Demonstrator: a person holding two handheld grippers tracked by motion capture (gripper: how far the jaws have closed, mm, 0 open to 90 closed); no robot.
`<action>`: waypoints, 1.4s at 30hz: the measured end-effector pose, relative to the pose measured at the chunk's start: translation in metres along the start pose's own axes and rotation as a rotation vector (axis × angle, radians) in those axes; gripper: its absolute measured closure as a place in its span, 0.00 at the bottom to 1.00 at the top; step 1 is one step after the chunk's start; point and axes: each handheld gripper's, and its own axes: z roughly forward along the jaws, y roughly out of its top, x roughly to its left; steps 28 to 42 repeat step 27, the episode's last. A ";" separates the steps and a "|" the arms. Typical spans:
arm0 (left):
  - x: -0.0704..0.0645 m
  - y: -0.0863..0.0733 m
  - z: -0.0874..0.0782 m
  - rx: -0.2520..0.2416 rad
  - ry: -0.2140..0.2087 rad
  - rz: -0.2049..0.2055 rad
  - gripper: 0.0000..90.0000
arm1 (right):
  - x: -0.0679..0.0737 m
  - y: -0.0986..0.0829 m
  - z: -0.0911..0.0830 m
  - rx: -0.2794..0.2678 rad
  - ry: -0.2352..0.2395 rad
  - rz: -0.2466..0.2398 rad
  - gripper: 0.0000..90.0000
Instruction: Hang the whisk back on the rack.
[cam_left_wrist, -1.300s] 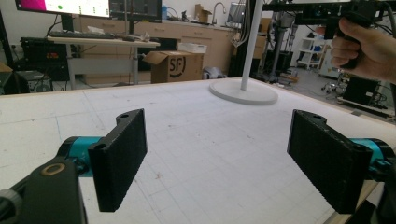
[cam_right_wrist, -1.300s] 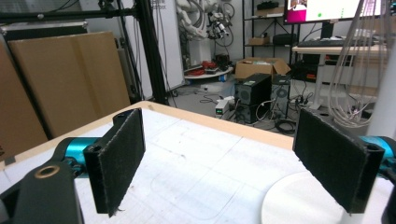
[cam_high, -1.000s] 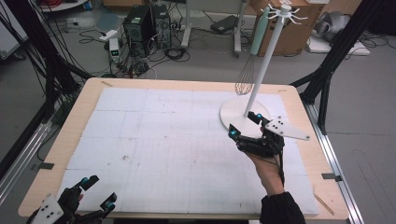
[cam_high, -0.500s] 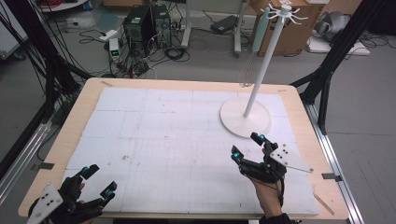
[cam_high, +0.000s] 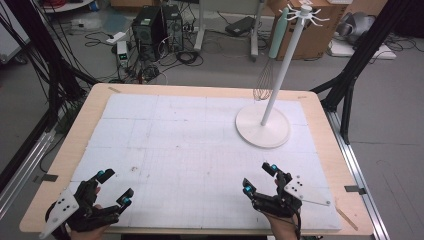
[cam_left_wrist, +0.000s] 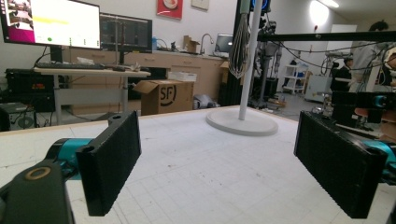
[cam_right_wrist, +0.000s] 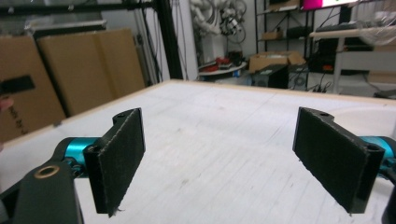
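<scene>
Near the table's (cam_high: 200, 95) front edge, the left gripper (cam_high: 114, 186) and right gripper (cam_high: 260, 179) both hold their jaws spread wide with nothing between them. Well beyond the right gripper, toward the far right corner, a white stand (cam_high: 263, 129) rises from its round base, and a whisk (cam_high: 265, 75) with a pale green handle hangs from its top hooks.

The high view looks down over the table (cam_high: 150, 125). Both gripper views skim low across it; the left shares the stand (cam_left_wrist: 243, 122) with the high view.
</scene>
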 end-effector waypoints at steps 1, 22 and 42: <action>0.000 -0.002 0.000 0.009 0.005 0.018 0.17 | 0.002 -0.001 -0.001 0.012 0.002 0.003 0.18; -0.002 -0.023 0.005 0.094 -0.008 0.000 0.16 | -0.002 -0.009 -0.001 0.021 0.023 0.048 0.18; 0.000 -0.022 0.004 0.080 -0.004 0.007 0.15 | -0.002 -0.011 0.002 0.031 0.029 0.042 0.18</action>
